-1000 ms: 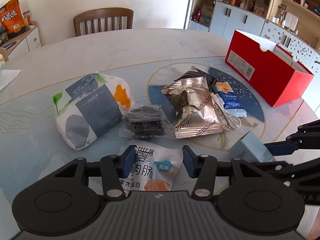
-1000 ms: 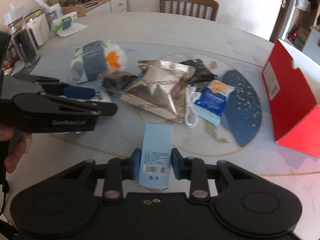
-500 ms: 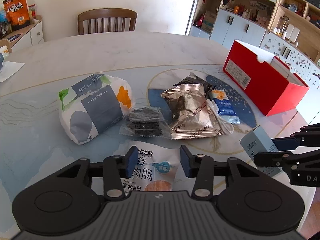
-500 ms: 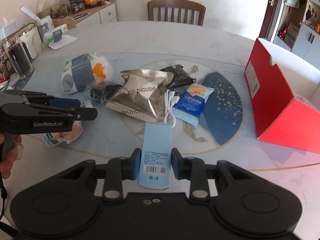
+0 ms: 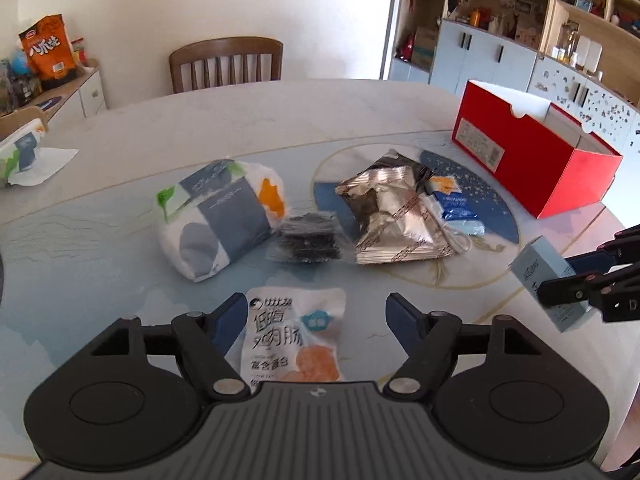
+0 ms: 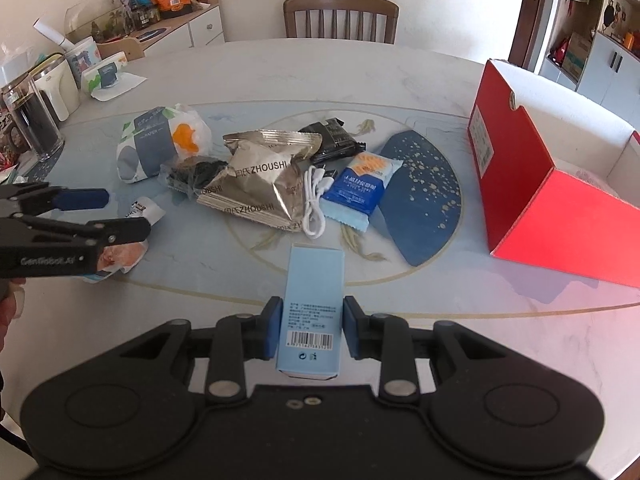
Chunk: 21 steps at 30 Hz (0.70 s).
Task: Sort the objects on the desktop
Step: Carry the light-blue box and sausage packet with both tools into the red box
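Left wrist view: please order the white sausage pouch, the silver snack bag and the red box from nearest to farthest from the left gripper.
1. White sausage pouch: lies between the opening jaws of the left gripper, not pressed.
2. Silver snack bag: mid-table, slightly right.
3. Red box: far right, near the table edge.

Bare bench [image 6: 400, 292] lies open between the central clutter and the red box [image 6: 516, 184] at right. The silver snack bag [image 6: 260, 176], white cable [image 6: 314, 200] and blue packet [image 6: 360, 188] crowd the middle. The far bench before the chair [image 6: 340, 16] is free.
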### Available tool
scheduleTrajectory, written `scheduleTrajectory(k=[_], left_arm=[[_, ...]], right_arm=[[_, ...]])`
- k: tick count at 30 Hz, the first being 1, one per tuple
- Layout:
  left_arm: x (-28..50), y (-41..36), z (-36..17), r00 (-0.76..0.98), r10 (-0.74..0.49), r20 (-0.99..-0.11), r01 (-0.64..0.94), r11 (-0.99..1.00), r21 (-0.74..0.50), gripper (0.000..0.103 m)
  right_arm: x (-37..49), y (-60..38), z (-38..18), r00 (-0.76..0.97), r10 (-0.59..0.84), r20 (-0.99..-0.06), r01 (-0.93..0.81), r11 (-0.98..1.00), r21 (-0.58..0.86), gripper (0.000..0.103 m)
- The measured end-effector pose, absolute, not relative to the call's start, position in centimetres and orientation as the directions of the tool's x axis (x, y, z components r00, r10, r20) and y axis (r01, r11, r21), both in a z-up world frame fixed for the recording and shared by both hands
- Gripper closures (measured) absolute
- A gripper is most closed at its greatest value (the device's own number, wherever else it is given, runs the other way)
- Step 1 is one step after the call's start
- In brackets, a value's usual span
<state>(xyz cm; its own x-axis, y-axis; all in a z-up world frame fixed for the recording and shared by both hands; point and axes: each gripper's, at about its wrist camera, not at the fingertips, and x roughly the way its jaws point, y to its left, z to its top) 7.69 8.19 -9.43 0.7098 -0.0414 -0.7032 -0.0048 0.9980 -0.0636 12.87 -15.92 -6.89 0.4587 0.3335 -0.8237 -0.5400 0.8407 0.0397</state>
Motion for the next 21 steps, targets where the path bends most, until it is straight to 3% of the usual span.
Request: scheduleTrajectory(k=[12,15,21], left_arm=[[8.8,7.5,-12.1,0.639,0.011,-0.769,-0.035,0.999,-0.015,0.028],[8.8,7.1,-12.1,0.645,0.025,-0.764,-0.029,1.000,0.008,0.047],[8.8,6.8,-11.7,0.658,0.009,-0.753,-0.016,1.000,-0.002,0.058]], right_arm=[[13.1,-16.2,-7.0,0.448,0.335,-0.828,-0.549,0.835,0.041,0.072],[13.2,-16.5,-7.1,0.448,0.336,-0.828,-0.545,0.837,0.045,0.072],[13.5,-16.8,-7.0,0.452,0.335,-0.827,-0.540,0.840,0.045,0.072]])
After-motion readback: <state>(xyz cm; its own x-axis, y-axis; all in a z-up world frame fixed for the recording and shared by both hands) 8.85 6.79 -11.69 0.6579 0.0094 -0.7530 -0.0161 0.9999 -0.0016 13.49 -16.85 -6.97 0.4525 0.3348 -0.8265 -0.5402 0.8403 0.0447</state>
